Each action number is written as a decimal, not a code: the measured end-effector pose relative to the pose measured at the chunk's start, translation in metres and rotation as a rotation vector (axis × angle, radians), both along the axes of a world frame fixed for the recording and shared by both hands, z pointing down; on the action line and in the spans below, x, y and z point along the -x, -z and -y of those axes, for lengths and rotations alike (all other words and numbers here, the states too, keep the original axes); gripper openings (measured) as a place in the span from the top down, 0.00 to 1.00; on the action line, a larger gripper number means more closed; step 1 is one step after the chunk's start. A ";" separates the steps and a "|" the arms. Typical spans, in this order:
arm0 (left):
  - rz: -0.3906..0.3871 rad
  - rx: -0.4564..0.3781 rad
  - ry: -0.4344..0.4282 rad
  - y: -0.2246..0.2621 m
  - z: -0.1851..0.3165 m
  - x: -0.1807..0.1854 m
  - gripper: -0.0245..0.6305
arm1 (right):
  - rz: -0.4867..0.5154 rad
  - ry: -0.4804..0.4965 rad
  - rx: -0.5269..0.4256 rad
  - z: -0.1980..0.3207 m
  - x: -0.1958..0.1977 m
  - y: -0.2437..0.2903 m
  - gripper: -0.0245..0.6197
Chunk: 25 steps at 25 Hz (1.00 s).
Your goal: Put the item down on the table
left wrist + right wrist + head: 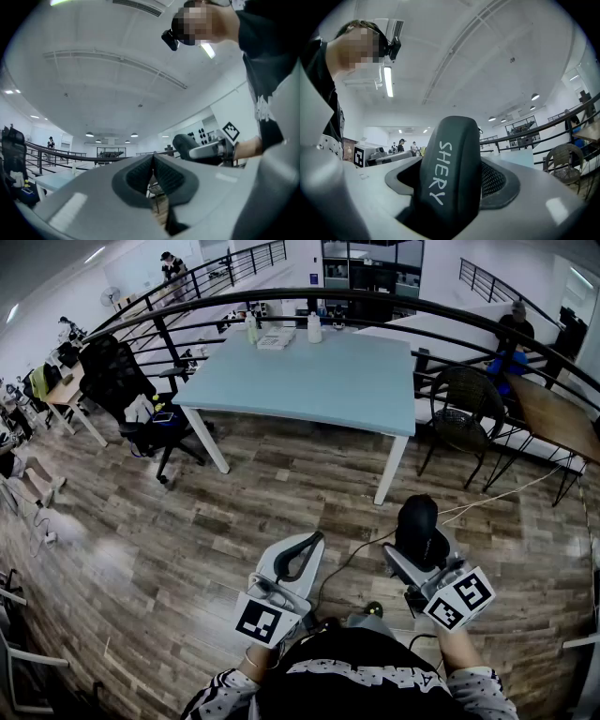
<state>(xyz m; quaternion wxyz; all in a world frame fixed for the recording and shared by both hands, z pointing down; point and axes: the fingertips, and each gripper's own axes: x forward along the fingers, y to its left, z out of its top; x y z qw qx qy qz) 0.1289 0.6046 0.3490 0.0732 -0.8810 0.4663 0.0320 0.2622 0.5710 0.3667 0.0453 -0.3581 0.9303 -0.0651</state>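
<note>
My right gripper (418, 521) is shut on a black oblong case (417, 529), held in the air above the wooden floor. In the right gripper view the case (451, 173) stands upright between the jaws, with white "SHERY" lettering on it, and hides most of the gap. My left gripper (302, 552) is shut with nothing in it. Its dark pads (140, 176) meet at the tip in the left gripper view. The light blue table (328, 376) stands ahead, well beyond both grippers.
Bottles (314, 328) and papers (276, 338) sit at the table's far edge. A black office chair (122, 381) is at its left, a wicker chair (466, 407) and a brown table (553, 416) at its right. A dark railing (375, 298) curves behind. A cable (487, 502) crosses the floor.
</note>
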 end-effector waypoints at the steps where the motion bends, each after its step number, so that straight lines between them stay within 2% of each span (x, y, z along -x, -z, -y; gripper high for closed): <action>1: -0.001 0.001 -0.004 -0.001 -0.001 0.000 0.96 | -0.003 -0.005 0.000 -0.001 0.000 0.000 0.39; 12: -0.040 0.029 -0.008 -0.006 -0.006 0.007 0.96 | 0.025 -0.019 0.061 -0.004 -0.002 -0.002 0.38; 25: -0.027 0.048 0.113 -0.015 0.007 0.044 0.96 | 0.059 0.040 0.108 0.031 0.023 -0.012 0.38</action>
